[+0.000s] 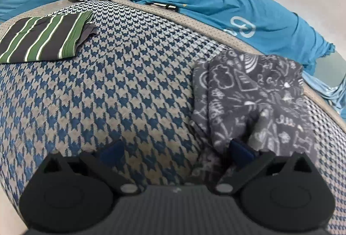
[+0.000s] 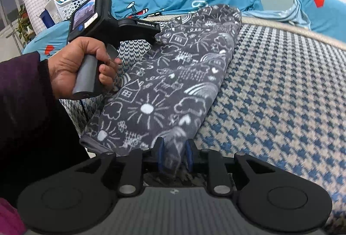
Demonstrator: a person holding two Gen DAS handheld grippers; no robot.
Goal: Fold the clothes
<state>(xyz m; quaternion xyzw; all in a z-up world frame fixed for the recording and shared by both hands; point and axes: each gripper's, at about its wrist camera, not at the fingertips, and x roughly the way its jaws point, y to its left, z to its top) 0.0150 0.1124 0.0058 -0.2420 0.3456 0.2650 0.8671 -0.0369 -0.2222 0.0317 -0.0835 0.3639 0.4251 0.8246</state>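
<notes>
A dark grey garment printed with white doodles (image 2: 173, 75) lies in a long folded strip on the houndstooth bed cover (image 2: 281, 94), and the fold on it looks to be partway through. The right gripper (image 2: 174, 155) has a ridge of that cloth between its blue pads (image 2: 161, 154) at the near end; the jaws stand narrow, but I cannot tell whether they press the cloth or sit slack around it. The left gripper (image 1: 173, 149) stands wide open over bare cover, with one of its pads (image 1: 240, 149) touching or just beside the garment's edge and nothing held between the two. In the right wrist view the person's left hand (image 2: 82, 62) holds that tool by its handle at the garment's far left side. A striped green and dark piece (image 1: 45, 36), already folded, rests well apart near the far corner of the cover, with a blue cartoon sheet (image 1: 194, 1) behind it. The next move probably calls for the open tool to close on the cloth's edge so both ends can be carried over together, keeping the layers lined up. The near hem is cut off by the tool's body in both views, the garment's type is hard to tell, and how many layers it has cannot be seen.
</notes>
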